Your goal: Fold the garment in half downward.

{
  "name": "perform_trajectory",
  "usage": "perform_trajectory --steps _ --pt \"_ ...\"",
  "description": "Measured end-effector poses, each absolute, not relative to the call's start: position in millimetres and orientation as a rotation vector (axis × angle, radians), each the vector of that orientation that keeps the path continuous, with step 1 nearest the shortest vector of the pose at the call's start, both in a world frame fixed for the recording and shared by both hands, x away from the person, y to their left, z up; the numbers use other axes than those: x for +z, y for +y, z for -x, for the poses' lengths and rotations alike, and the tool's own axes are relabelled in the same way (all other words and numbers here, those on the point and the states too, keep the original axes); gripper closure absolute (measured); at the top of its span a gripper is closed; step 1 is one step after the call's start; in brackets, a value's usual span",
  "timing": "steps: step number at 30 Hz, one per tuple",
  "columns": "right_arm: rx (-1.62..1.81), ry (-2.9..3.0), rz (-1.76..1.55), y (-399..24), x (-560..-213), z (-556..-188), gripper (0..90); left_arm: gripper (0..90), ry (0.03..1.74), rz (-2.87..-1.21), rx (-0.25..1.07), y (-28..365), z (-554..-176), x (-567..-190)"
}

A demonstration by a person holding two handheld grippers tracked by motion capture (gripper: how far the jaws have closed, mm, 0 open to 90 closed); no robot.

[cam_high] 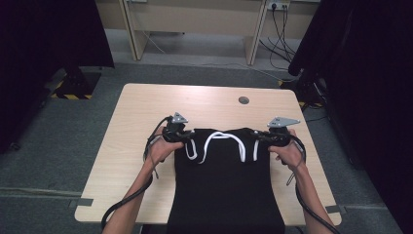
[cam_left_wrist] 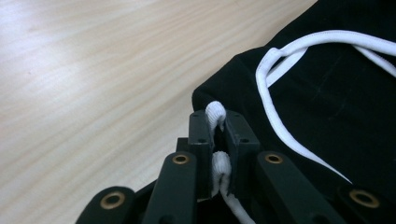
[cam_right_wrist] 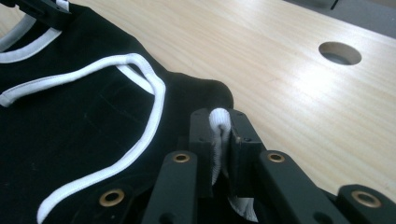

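- The left claw (cam_high: 187,138) is pinching shut on the white trim (cam_left_wrist: 215,113) at the black garment (cam_high: 224,190)'s 10 o'clock corner.
- The garment is lying mid-bench (cam_high: 136,112), its 6 o'clock hem running off frame.
- The right claw (cam_high: 257,138) is clamping white trim at 2 o'clock.
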State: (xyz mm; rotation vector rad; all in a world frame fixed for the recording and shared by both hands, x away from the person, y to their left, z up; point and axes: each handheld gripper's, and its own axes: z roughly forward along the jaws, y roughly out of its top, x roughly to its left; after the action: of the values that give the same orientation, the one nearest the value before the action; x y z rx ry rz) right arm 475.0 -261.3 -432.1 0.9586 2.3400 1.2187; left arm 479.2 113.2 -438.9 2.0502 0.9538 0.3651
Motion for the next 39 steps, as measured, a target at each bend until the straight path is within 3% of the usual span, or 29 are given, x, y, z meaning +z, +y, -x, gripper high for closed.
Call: perform_trajectory --steps 16,21,39 --pt "1.242 2.254 -0.915 -254.5 -394.2 -499.4 82.3 82.3 0.943 -1.998 0.517 107.2 -505.1 -384.4" --pt "1.263 2.237 -0.857 -250.6 -389.4 -490.7 82.3 81.9 0.879 -1.96 0.525 107.9 -486.8 -381.6" --pt "1.355 2.226 -0.697 -249.6 -429.7 -412.0 82.0 81.2 0.701 -1.931 0.582 114.5 -382.4 -419.3"
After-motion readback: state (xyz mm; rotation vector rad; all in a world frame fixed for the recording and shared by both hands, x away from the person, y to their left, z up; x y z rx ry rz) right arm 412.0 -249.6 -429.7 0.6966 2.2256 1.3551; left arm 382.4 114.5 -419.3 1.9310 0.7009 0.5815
